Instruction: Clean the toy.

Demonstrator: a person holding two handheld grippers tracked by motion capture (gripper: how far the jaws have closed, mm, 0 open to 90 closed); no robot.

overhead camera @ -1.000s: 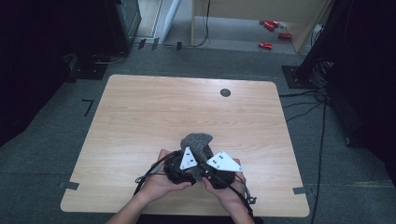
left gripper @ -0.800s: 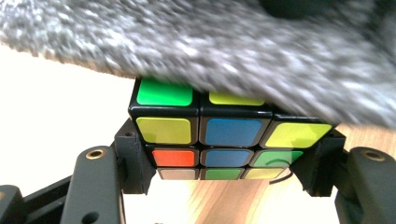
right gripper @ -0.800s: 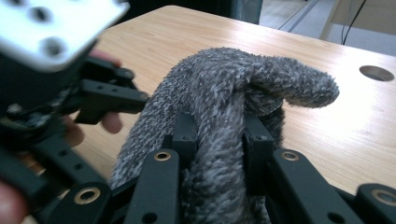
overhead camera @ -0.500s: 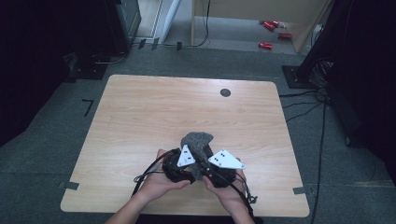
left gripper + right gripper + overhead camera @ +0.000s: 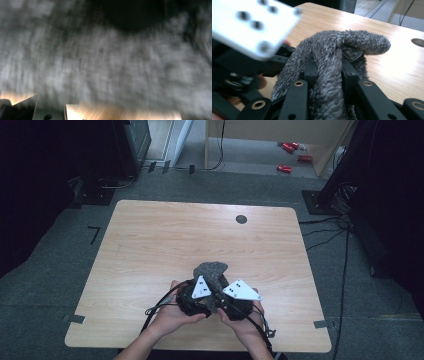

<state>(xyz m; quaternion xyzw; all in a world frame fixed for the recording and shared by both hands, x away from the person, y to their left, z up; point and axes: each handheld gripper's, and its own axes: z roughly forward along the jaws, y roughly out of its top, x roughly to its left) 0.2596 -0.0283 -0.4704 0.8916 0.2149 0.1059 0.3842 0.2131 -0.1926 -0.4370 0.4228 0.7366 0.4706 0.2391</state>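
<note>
A grey fuzzy cloth (image 5: 211, 271) is bunched up near the table's front edge, between the two grippers a person holds close together. My right gripper (image 5: 328, 72) is shut on a fold of the cloth (image 5: 332, 57), which bulges above and below its black jaws. In the high view the right gripper (image 5: 220, 289) sits under its grey plate, just right of my left gripper (image 5: 202, 285). The cloth (image 5: 105, 62) lies blurred right against the left gripper's camera and hides its jaws.
The wooden table (image 5: 175, 235) has a dark round hole (image 5: 241, 219) at its far right. Black cables (image 5: 160, 302) trail off the front edge beside the person's hands. Red objects (image 5: 292, 155) lie on the floor beyond the table.
Both grippers and the cloth stay in the same spot; the grey plates have only shifted slightly.
</note>
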